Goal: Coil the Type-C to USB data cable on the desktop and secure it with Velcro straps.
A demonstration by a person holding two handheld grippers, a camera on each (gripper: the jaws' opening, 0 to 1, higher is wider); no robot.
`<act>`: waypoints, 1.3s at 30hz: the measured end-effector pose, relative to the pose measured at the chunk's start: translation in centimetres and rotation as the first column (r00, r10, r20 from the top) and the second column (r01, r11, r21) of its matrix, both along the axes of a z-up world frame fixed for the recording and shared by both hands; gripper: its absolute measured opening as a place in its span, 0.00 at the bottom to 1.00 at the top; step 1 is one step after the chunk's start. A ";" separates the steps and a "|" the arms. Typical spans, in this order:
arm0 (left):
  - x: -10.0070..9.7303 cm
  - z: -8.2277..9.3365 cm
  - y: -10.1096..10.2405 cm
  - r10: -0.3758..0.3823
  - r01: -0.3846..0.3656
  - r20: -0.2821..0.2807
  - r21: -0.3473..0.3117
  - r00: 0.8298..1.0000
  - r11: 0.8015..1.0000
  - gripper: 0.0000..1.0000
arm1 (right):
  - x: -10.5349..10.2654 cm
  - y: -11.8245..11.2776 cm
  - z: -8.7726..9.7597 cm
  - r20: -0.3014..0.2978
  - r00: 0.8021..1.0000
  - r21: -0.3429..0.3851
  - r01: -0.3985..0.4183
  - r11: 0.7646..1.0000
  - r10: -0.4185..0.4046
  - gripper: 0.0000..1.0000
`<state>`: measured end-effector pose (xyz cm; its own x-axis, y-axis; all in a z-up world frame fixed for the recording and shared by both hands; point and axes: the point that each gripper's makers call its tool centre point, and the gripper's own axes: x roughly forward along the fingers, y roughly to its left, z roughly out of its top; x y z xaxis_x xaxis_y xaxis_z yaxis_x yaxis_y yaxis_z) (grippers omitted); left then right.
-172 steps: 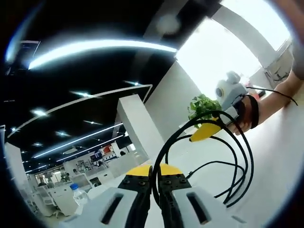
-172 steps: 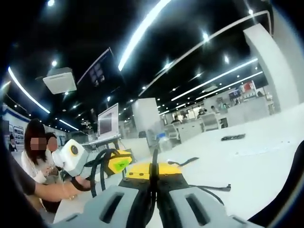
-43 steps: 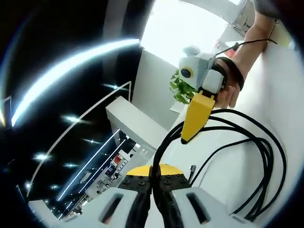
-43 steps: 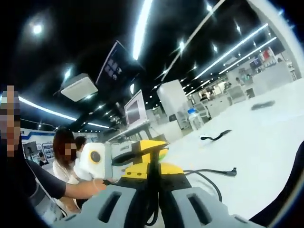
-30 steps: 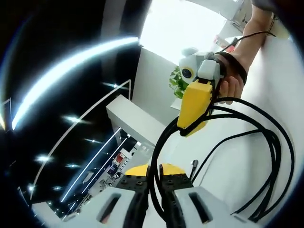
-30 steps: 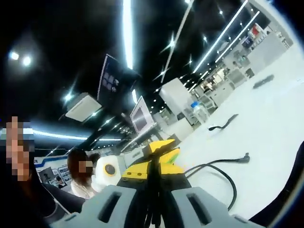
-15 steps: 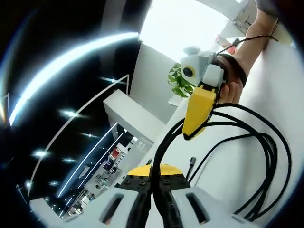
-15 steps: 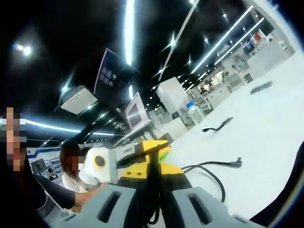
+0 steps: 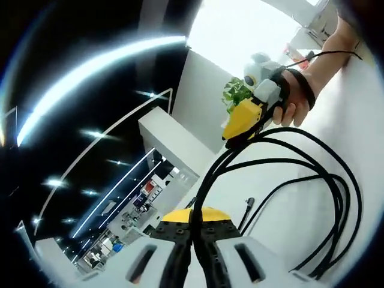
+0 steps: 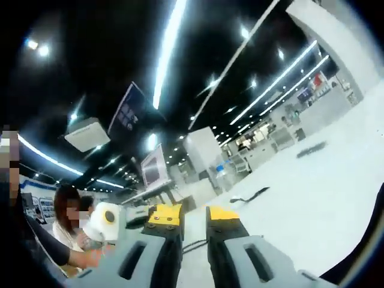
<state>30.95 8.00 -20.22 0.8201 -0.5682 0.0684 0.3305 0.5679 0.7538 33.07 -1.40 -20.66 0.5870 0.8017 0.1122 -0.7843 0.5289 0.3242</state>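
L gripper (image 9: 193,223) clamped on black data cable (image 9: 336,198), loops hanging over white desktop (image 9: 360,120). R gripper (image 10: 193,223) jaws apart, holding nothing; Velcro strap (image 10: 249,195) lies ahead on desk, potted plant (image 9: 237,96) behind.

I can read no text, label, brand or number here; the hanging screen (image 10: 127,112) up and left of my right jaws is too blurred.

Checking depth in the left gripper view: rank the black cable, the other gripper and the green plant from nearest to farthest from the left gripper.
1. Black cable: pinched in the left gripper's jaws.
2. Right gripper: upper right, at the loops' far end.
3. Green plant: behind it, by the white wall.
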 end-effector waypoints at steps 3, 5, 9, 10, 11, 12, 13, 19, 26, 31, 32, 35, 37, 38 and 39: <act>-0.1 0.3 0.0 0.001 -0.001 0.015 0.002 1.000 1.000 0.04 | 0.5 0.1 -2.2 0.003 1.000 -0.093 0.017 0.995 -0.017 0.14; -0.2 0.4 0.1 0.003 -0.003 0.023 0.003 1.000 1.000 0.04 | 0.7 0.6 -3.3 -0.015 1.000 -0.111 0.012 0.994 -0.014 0.15; -0.3 0.9 0.1 0.008 -0.008 0.043 0.005 0.999 1.000 0.04 | 1.0 0.9 -5.8 -0.027 0.999 -0.197 0.012 0.980 -0.018 0.22; -0.4 1.0 0.1 0.009 -0.009 0.051 0.007 0.999 1.000 0.04 | 1.0 0.8 -6.0 -0.020 1.000 -0.224 0.017 0.975 -0.022 0.22; -0.5 1.2 0.1 0.010 -0.011 0.059 0.007 0.998 1.000 0.04 | 1.0 0.9 -5.8 -0.006 1.000 -0.221 0.024 0.975 -0.026 0.22; -0.6 1.3 0.0 0.011 -0.011 0.066 0.008 0.998 1.000 0.04 | 1.1 0.9 -5.8 -0.006 1.000 -0.214 0.026 0.977 -0.028 0.22; -0.7 1.5 0.0 0.010 -0.010 0.073 0.008 0.997 1.000 0.04 | 1.1 1.1 -5.9 -0.021 0.999 -0.205 0.021 0.979 -0.026 0.22; -1.4 2.3 -0.3 0.006 -0.008 0.124 0.013 0.992 1.000 0.04 | 0.7 1.7 -6.9 -0.004 1.000 -0.276 0.011 0.961 -0.012 0.22; -2.0 3.0 -0.5 0.004 -0.006 0.165 0.013 0.986 1.000 0.04 | 1.0 1.6 -7.1 0.027 0.999 -0.309 0.040 0.950 -0.034 0.21; -2.5 3.5 -0.9 -0.008 0.006 0.191 0.014 0.982 1.000 0.04 | 1.0 1.6 -7.2 0.014 0.999 -0.304 0.038 0.952 -0.035 0.19; -2.6 3.5 -1.0 -0.009 0.007 0.195 0.014 0.981 1.000 0.04 | 1.0 1.6 -7.2 0.014 0.999 -0.305 0.042 0.952 -0.040 0.19; -2.8 3.7 -1.1 -0.013 0.011 0.206 0.015 0.978 1.000 0.04 | 1.2 1.5 -7.4 0.004 0.999 -0.310 0.051 0.949 -0.052 0.14; -2.9 3.8 -1.1 -0.016 0.013 0.208 0.012 0.978 1.000 0.04 | 1.1 1.5 -7.4 0.001 0.999 -0.305 0.051 0.951 -0.053 0.14; -2.9 3.8 -1.1 -0.015 0.013 0.210 0.012 0.978 1.000 0.04 | 1.1 1.6 -7.4 0.000 0.999 -0.307 0.052 0.950 -0.054 0.14; -2.9 3.9 -1.1 -0.015 0.013 0.211 0.011 0.977 1.000 0.04 | 1.1 1.6 -7.6 0.000 0.998 -0.313 0.054 0.948 -0.056 0.14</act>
